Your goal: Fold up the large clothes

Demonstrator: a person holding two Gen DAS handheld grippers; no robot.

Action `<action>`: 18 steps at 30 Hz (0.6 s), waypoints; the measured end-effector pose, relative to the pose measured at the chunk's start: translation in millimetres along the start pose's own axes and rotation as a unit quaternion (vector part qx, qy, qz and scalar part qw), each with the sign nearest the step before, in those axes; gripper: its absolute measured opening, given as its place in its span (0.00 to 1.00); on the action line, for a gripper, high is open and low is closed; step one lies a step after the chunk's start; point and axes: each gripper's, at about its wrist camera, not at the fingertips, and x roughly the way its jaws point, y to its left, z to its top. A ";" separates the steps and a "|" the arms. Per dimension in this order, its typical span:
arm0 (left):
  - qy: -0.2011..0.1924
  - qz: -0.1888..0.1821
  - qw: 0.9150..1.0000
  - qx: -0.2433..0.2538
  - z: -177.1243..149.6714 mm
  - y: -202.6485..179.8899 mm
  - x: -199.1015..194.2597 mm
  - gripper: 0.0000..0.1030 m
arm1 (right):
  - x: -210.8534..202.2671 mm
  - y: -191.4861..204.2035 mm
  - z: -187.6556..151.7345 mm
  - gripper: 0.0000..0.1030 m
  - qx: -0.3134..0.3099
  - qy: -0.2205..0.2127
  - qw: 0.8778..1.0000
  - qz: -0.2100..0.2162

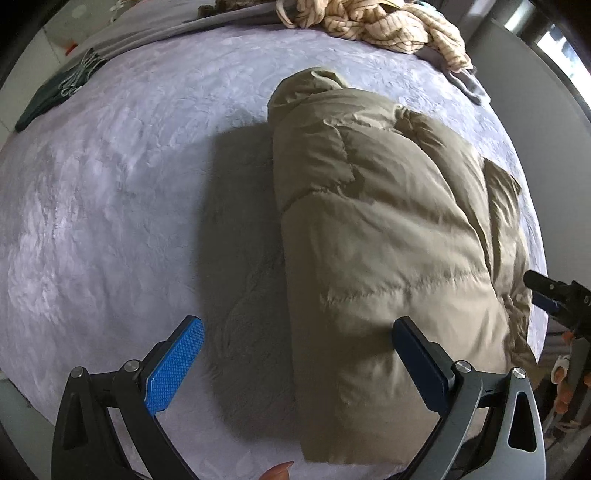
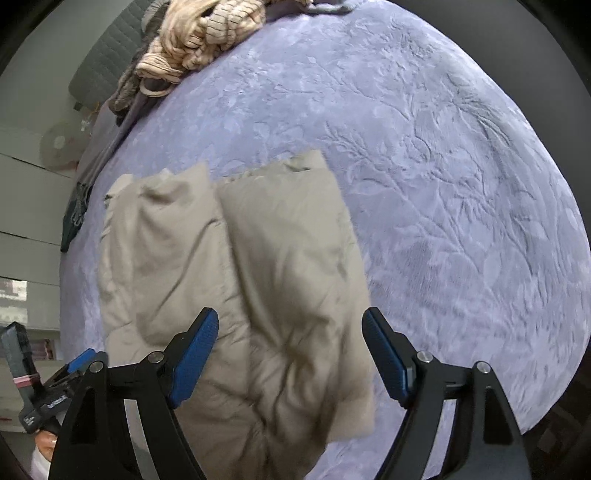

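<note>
Khaki padded jacket (image 1: 388, 229) lay folded lengthwise on the lavender bedspread (image 1: 110, 192), ready for another fold. Left gripper (image 1: 295, 365) and right gripper (image 2: 290, 354) hovered wide open, holding nothing.

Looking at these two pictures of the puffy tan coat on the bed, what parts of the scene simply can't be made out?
- Tan coat: its near edge, left wrist view, is cut off by the frame bottom and a finger; zipper or front not visible.
- Same coat, right wrist view: near part motion-blurred, seams unclear.
- Striped cream garment: cut off by the top edge.
- Dark green item: too small to identify.
- Right gripper: only its tip shows.
</note>
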 end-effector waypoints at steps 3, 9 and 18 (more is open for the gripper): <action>0.008 -0.004 1.000 -0.010 5.0 -0.1 6.1 0.99 | 8.3 -11.2 5.9 0.80 0.003 0.009 1.000 0.005; 0.013 -0.008 1.000 -0.022 13.6 2.5 12.1 0.99 | 41.2 -48.9 11.0 0.87 0.086 0.051 0.993 0.068; 0.020 -0.003 1.000 -0.021 19.9 2.4 16.8 0.99 | 63.0 -37.6 18.5 1.00 0.103 0.077 0.973 0.194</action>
